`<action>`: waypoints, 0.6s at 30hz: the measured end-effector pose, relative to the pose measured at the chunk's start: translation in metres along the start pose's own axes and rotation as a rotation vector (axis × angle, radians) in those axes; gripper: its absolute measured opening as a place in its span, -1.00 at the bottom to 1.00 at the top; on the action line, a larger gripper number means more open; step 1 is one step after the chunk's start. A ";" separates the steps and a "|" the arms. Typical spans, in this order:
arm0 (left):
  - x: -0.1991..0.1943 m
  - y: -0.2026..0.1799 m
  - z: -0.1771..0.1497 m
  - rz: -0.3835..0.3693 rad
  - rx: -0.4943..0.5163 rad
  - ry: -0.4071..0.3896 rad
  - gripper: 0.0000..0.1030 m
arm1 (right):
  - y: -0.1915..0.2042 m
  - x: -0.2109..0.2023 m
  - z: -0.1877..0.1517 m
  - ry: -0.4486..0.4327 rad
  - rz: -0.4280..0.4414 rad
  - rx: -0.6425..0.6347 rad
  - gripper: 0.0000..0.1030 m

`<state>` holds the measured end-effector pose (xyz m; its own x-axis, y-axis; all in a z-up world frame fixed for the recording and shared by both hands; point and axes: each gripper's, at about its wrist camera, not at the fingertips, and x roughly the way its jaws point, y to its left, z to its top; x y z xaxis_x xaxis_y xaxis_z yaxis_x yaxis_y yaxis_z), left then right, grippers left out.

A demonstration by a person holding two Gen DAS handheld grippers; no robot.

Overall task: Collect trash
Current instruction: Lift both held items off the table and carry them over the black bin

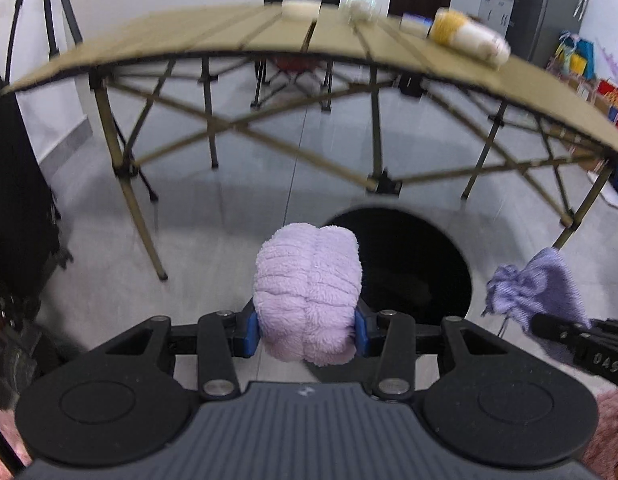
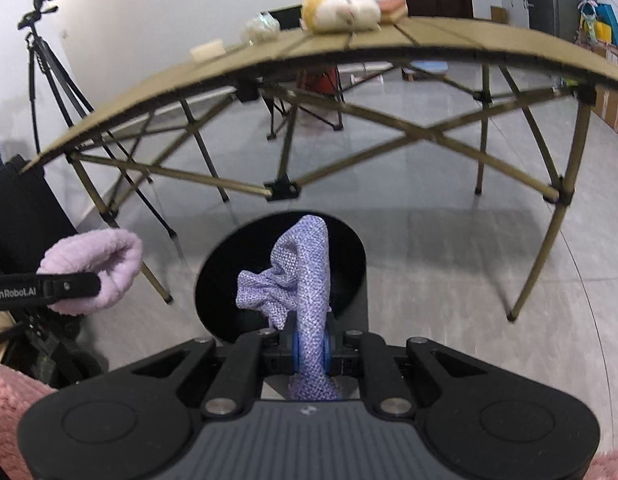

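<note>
A fluffy lilac cloth (image 1: 309, 296), folded into a fat roll, sits clamped between the blue fingers (image 1: 251, 330) of the left gripper (image 1: 307, 330). The pads press into both its flanks, so the grip looks firm. It hangs above the floor, just beside the dark round mouth of a black bin (image 1: 413, 264), which stands on the grey tiles in front of the bench (image 1: 189, 36). To my eye it is being carried there to be dropped in.

The right gripper (image 2: 311, 352) has its fingers drawn together on a thinner purple knitted rag (image 2: 301, 280). The rag stands up out of the pinch and flops over to one side, with the bin's opening straight behind it. Holding both pieces high and over the rim seems sensible: neither trails on the floor, and a release from here should fall inside, though the lilac roll still looks a little to the left of the mouth.

Back on the bench lie a yellow-and-white plush toy (image 1: 469, 34), a pale block (image 1: 301, 7) and a crumpled clear wrapper (image 1: 363, 6), all well apart from the bin. A tripod (image 2: 49, 60) stands by the wall.

As for writing, the left gripper's arm reads "GenRobot.AI" seen from the right wrist view, and the right gripper's finger shows letters like "DAS"; nothing else is legible.
</note>
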<state>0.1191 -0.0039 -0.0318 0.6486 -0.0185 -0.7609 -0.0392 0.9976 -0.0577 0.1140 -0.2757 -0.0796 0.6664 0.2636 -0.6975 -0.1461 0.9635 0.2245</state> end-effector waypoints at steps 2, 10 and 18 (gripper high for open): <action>0.008 0.002 -0.003 0.007 -0.003 0.028 -0.16 | -0.002 0.003 -0.003 0.012 -0.012 0.002 -0.80; 0.034 0.008 -0.008 0.015 -0.020 0.106 -0.16 | -0.014 0.022 -0.011 0.074 -0.069 0.027 -0.80; 0.043 0.005 0.002 0.022 -0.045 0.127 -0.16 | -0.031 0.037 -0.018 0.112 -0.098 0.057 -0.80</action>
<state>0.1482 0.0007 -0.0639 0.5458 -0.0079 -0.8379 -0.0883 0.9938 -0.0669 0.1296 -0.2946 -0.1247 0.5893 0.1748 -0.7888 -0.0407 0.9815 0.1871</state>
